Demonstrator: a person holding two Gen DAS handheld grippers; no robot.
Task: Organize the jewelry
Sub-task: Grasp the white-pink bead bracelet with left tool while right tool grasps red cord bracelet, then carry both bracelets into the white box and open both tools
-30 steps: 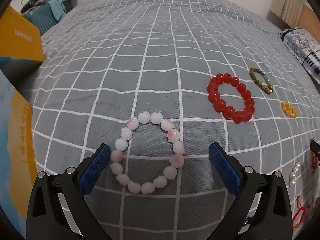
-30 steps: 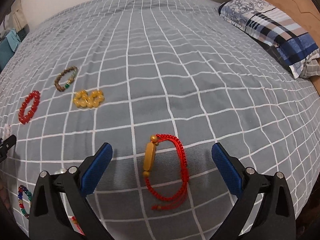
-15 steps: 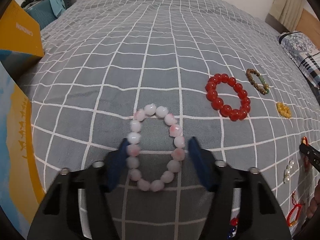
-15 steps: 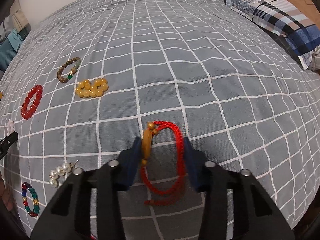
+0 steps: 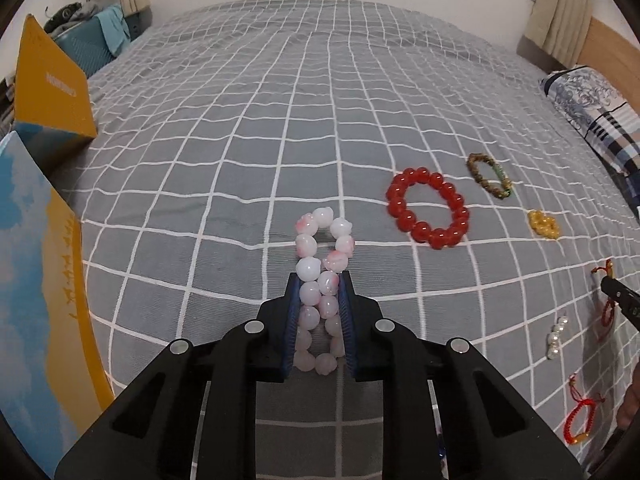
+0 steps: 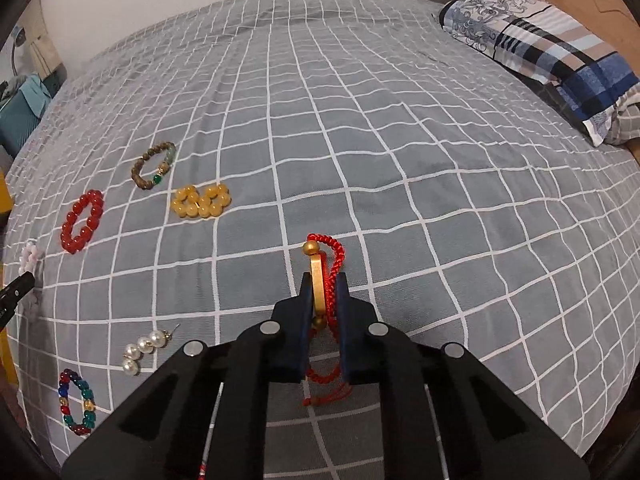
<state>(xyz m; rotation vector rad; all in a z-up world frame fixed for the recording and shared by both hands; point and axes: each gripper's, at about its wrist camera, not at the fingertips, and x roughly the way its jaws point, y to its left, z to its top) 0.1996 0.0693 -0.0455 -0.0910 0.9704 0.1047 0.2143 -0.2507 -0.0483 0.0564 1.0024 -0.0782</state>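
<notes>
At lower centre, our left gripper [image 5: 319, 280], jaws just closed, pinches the pink-and-white bead bracelet [image 5: 322, 276] flat. Our right gripper [image 6: 323, 280] likewise clamps the red cord bracelet [image 6: 326, 280] above the grey checked bedspread [image 6: 360, 140].

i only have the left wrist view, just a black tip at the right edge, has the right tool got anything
Observer: Yes. The right tool has just been closing, and its pads now pinch the red cord bracelet across its gold bar and cord.
Operator: anything lying near it that i can't make out
Observer: A multicoloured bead bracelet lies flat on the bedspread to the tool's left, just nearer to the camera than the pearl earrings and not touching them.
</notes>
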